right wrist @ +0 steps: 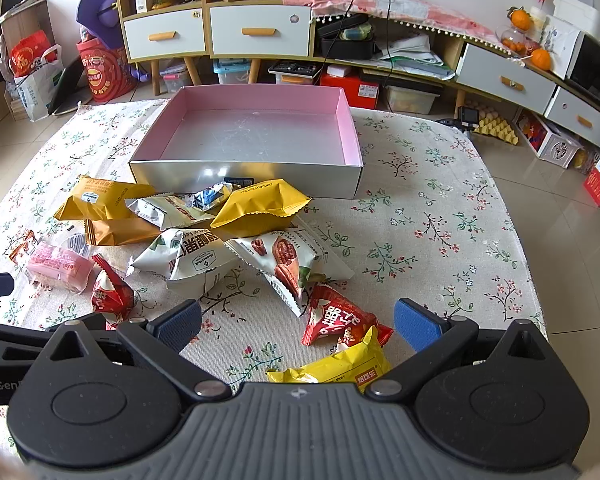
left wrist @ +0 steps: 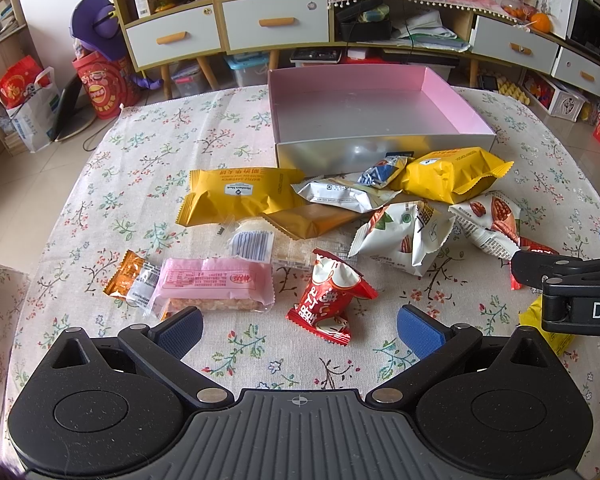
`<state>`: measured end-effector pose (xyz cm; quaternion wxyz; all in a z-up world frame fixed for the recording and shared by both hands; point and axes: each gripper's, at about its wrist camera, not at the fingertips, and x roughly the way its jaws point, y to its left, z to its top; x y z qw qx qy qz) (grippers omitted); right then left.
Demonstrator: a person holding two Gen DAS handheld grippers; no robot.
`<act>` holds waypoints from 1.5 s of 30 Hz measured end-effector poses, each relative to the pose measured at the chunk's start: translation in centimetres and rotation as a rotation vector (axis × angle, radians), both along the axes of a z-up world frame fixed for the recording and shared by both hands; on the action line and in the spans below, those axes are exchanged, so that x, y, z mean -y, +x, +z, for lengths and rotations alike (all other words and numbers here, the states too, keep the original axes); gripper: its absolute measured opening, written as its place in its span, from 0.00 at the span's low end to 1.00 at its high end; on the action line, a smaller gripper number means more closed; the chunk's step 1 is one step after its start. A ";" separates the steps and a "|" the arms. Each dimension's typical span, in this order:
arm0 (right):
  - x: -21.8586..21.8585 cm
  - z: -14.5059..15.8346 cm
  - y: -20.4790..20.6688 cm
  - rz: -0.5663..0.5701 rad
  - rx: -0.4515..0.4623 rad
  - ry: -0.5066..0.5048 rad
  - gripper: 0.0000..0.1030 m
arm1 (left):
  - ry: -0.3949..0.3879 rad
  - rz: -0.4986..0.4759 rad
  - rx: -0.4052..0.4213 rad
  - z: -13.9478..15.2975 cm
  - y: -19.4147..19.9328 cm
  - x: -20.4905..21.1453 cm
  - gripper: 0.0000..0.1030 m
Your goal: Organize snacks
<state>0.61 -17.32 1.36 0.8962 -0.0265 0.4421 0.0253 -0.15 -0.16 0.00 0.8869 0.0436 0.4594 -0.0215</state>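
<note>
— Both grippers were spread wide when we looked: our left gripper held nothing, its blue pads either side of a red triangular packet lying just ahead on the bench. Our right gripper was equally open and empty, with a yellow packet and a red packet lying between its fingers, low on the floral cloth.

— And beyond those?

— We saw a pink rice-cracker bar to the left, then two white pecan bags side by side, touching. Farther on we found two big yellow pillow packs, a brown bar and a silver-white sachet heaped together against the near wall of the box. The pink-lined box itself sat at the far middle of the bench, its silver floor bare. Behind it we saw the shelving with white drawers.
</note>
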 end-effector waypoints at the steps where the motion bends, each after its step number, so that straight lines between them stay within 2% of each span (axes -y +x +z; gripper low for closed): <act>1: 0.0 0.0 0.0 0.000 0.000 0.000 1.00 | 0.000 -0.001 0.000 0.0 0.0 0.0 1.00; 7: 0.1 -0.1 0.1 -0.003 0.002 0.003 1.00 | -0.005 -0.003 0.003 0.0 0.1 -0.4 1.00; 20: 0.4 -0.5 1.1 0.044 0.038 0.034 1.00 | -0.085 -0.016 -0.002 -0.1 1.8 -4.2 1.00; 23: 0.5 -0.9 1.5 0.061 0.037 0.043 1.00 | -0.096 -0.038 0.001 -0.5 2.0 -4.8 1.00; 30: 1.3 -2.0 2.6 0.107 0.021 0.054 0.95 | -0.177 -0.139 -0.014 -1.9 2.1 -4.6 0.97; 36: 1.9 -3.1 3.6 0.138 0.004 0.037 0.87 | -0.226 -0.209 -0.021 -2.5 2.1 -3.8 0.80; 41: 1.8 -3.3 4.0 0.160 0.000 0.063 0.82 | -0.225 -0.227 -0.028 -3.1 2.5 -3.3 0.62; 45: 1.1 -3.5 4.1 0.200 0.005 0.037 0.75 | -0.208 -0.239 -0.031 -3.7 2.8 -2.8 0.59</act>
